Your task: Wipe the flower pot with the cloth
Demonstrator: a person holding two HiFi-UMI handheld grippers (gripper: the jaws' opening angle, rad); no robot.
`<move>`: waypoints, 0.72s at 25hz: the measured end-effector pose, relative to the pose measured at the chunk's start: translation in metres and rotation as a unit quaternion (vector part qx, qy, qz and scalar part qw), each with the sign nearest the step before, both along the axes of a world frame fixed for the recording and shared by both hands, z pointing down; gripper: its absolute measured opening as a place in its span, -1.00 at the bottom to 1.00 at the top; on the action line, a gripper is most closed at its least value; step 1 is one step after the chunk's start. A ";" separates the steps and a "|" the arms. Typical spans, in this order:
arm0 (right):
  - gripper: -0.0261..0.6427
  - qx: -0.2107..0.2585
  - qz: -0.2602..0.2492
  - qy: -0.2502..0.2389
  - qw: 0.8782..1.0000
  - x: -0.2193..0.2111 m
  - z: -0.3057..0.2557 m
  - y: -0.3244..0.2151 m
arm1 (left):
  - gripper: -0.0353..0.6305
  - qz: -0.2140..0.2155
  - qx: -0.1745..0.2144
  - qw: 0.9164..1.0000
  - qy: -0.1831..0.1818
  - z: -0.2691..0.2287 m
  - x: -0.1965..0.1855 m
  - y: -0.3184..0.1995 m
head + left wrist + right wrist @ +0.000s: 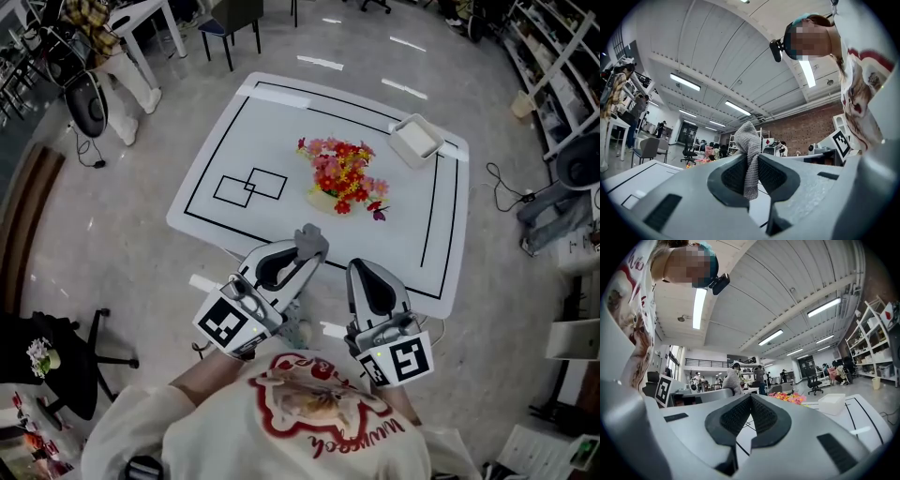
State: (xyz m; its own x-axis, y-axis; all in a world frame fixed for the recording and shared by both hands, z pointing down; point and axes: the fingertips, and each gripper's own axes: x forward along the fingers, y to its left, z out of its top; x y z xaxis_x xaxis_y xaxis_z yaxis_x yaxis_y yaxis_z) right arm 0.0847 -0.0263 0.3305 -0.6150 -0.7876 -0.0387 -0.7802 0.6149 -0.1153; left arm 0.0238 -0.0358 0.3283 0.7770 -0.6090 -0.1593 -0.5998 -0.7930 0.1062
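My left claw (300, 249) pinches the cloth (749, 154); my right claw (362, 267) is closed, empty. The flower pot (326, 199) sits well ahead, so next I carry the cloth forward onto it.

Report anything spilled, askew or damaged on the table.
Nothing spilled or broken. One red bloom lies low to the right of the flower pot, apart from the bunch; fallen or drooping, I cannot tell. The white tray sits skewed to the black lines on the table.
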 end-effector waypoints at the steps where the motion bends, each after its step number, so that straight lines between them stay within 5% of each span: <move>1: -0.93 0.001 0.002 0.000 1.000 0.001 -0.001 -0.004 | -0.76 0.001 0.001 1.000 0.000 0.000 0.000 -0.004; 18: -0.93 0.031 0.039 0.015 0.999 0.010 -0.033 -0.124 | -0.76 0.025 0.029 0.999 0.017 -0.035 -0.006 -0.133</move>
State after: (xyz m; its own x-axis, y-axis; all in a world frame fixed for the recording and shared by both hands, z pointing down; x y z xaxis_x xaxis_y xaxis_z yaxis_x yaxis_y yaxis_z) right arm 0.0943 -0.1501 0.2979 -0.5539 -0.8295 -0.0720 -0.8282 0.5577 -0.0549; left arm 0.0182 -0.1689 0.2937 0.7994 -0.5588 -0.2207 -0.5564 -0.8272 0.0792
